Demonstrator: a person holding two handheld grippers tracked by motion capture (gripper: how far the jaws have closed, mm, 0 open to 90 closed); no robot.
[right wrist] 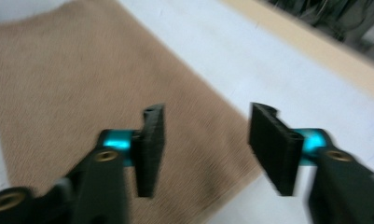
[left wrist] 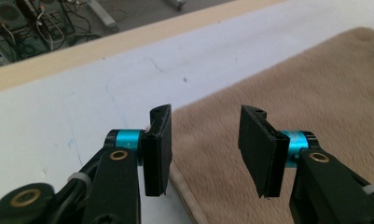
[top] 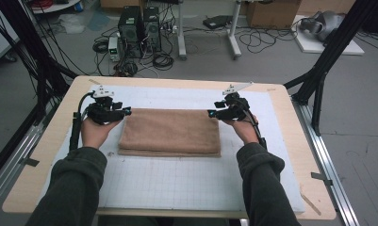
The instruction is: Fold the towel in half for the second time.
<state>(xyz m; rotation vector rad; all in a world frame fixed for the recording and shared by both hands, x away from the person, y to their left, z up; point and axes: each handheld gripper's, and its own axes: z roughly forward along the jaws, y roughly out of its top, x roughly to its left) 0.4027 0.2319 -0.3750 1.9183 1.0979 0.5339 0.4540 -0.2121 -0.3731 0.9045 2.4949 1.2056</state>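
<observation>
A tan folded towel (top: 170, 132) lies flat on the white grid mat (top: 177, 183), in the middle of the table. My left gripper (top: 127, 111) hovers at the towel's far left corner, its jaws open and empty. In the left gripper view the left gripper (left wrist: 205, 140) hangs above the towel (left wrist: 315, 84) edge, pads apart over cloth and mat. My right gripper (top: 210, 114) is at the far right corner, also open. The right gripper view is blurred: the right gripper (right wrist: 205, 140) holds nothing, and the towel (right wrist: 58, 84) corner lies beneath it.
The mat sits on a wooden table (top: 290, 122) with bare margins on each side. Beyond the far edge, computer towers (top: 139, 30) and tangled cables stand on the floor. Black frame posts (top: 328, 56) rise at both sides of the table.
</observation>
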